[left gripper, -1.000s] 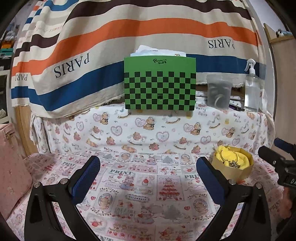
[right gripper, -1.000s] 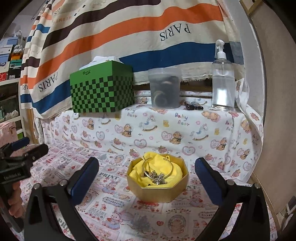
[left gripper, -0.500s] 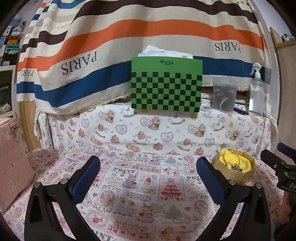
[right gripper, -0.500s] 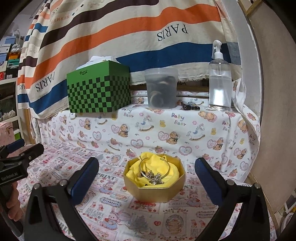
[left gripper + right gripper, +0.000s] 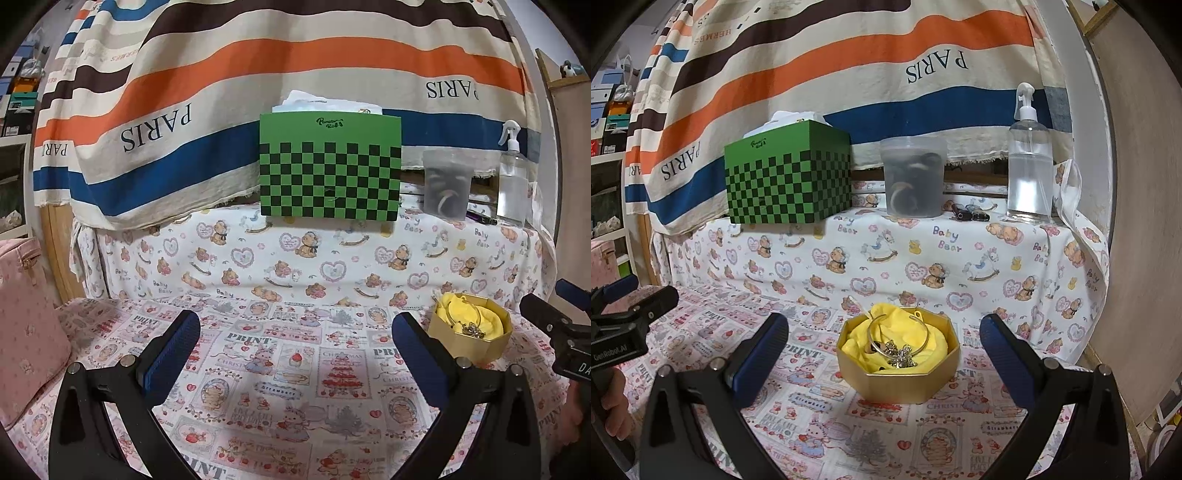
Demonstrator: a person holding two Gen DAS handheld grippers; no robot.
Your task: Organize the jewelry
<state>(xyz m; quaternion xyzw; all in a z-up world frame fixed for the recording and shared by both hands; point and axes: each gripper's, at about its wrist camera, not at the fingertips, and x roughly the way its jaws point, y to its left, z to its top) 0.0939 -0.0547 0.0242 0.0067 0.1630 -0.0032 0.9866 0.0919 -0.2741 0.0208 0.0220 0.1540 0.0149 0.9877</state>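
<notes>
Jewelry (image 5: pixel 472 328): silver bangle and small charms, lying on yellow cloth inside a gold octagonal box (image 5: pixel 480 345).

Left wrist view: the box now sits nearer the right finger than a second ago, just beyond its tip, on the cartoon-print cloth surface (image 5: pixel 295 369). Left gripper (image 5: pixel 295 349): blue-padded fingers wide apart, empty, as before. Green checkered tissue box (image 5: pixel 330 166) with white tissue on the raised ledge; translucent plastic tub (image 5: pixel 447 182) holding dark rings; clear spray bottle (image 5: pixel 511 184). Pink bag (image 5: pixel 26 325) at left.

Right wrist view: the gold octagonal box (image 5: pixel 897 380) lies between the fingers, slightly lower in frame than earlier; bangle and charms (image 5: pixel 899 345) inside. Right gripper (image 5: pixel 884 349): fingers spread apart, holding nothing.
</notes>
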